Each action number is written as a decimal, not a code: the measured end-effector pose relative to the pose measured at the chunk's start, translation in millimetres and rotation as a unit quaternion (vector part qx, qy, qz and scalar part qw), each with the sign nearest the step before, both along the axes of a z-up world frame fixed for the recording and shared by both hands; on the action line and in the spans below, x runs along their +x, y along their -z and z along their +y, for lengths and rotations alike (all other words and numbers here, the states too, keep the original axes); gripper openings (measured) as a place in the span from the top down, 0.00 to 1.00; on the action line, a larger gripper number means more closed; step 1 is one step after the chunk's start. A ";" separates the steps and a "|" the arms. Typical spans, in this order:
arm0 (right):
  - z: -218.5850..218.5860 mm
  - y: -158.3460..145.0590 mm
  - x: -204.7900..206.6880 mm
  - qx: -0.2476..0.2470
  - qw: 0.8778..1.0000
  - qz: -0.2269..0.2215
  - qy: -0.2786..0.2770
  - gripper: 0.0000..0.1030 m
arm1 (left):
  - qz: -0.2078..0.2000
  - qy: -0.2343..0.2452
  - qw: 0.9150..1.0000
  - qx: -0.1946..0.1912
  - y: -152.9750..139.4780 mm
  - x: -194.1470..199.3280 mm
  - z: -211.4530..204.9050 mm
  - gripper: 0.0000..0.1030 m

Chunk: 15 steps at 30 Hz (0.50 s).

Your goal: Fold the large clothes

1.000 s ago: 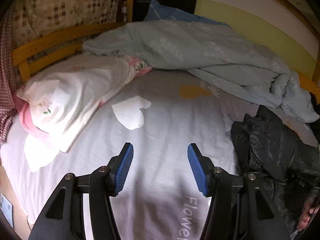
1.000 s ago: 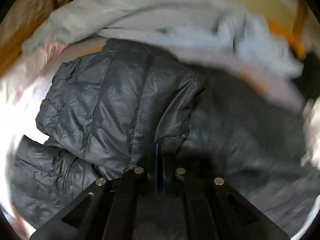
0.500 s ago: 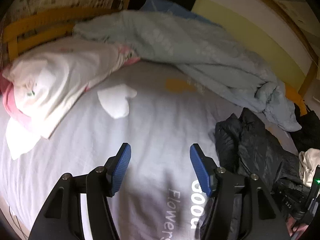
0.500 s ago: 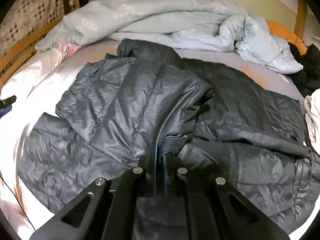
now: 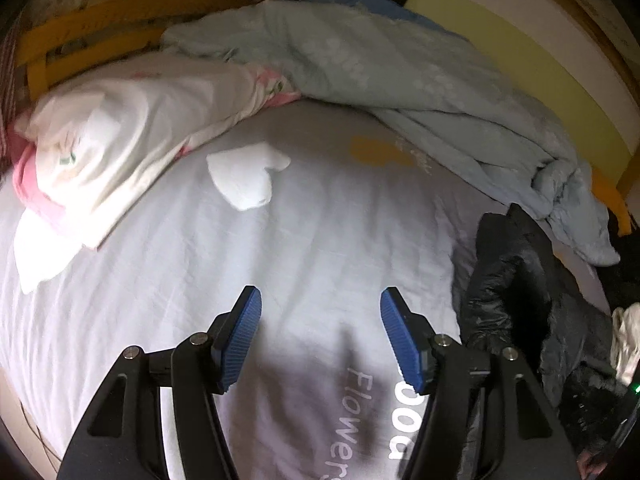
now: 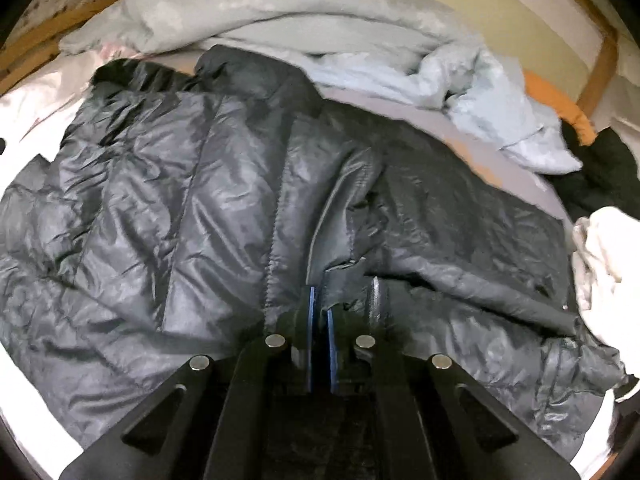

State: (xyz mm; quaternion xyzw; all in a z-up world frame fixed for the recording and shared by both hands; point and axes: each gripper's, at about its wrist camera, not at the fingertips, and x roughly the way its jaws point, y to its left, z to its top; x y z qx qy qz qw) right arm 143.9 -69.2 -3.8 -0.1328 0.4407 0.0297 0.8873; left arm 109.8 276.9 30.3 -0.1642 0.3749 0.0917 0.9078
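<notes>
No fold shows yet: the black quilted puffer jacket [image 6: 224, 184] lies rumpled on the bed [image 5: 304, 248], its front edge pinched in the nearly closed right hand-held gripper [image 6: 320, 312], while the left hand-held gripper [image 5: 320, 336] hangs half-open and empty.

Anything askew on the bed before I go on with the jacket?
Yes: the black puffer jacket lies rumpled, one front panel flapped over and pinched in the shut right tongs. The left tongs hang open over bare sheet. The pale blue duvet is heaped along the far side.
</notes>
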 end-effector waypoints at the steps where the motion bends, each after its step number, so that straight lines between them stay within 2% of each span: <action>1: -4.1 -1.6 -0.3 0.025 1.000 0.007 0.000 0.91 | -0.007 0.003 1.000 0.015 -3.2 -1.7 -4.9 0.41; 4: -22.6 -7.1 -1.8 0.095 0.995 0.017 0.024 0.85 | -0.023 0.018 0.998 0.051 -10.5 -5.0 -18.1 0.41; 7: -36.9 -7.6 -5.2 0.151 0.988 0.029 0.030 0.76 | -0.023 0.038 0.998 0.045 -11.6 -5.6 -26.0 0.41; 9: -41.2 -6.6 -8.5 0.159 0.986 0.032 0.030 0.76 | -0.016 0.052 0.998 0.013 -9.0 -6.2 -27.1 0.41; 10: -41.6 -6.2 -8.6 0.157 0.987 0.032 0.028 0.76 | -0.013 0.058 0.998 0.009 -7.9 -6.0 -28.7 0.41; 15: -47.7 -8.0 -12.9 0.172 0.984 0.030 0.023 0.75 | -0.019 0.069 0.997 0.033 -9.5 -7.4 -39.6 0.41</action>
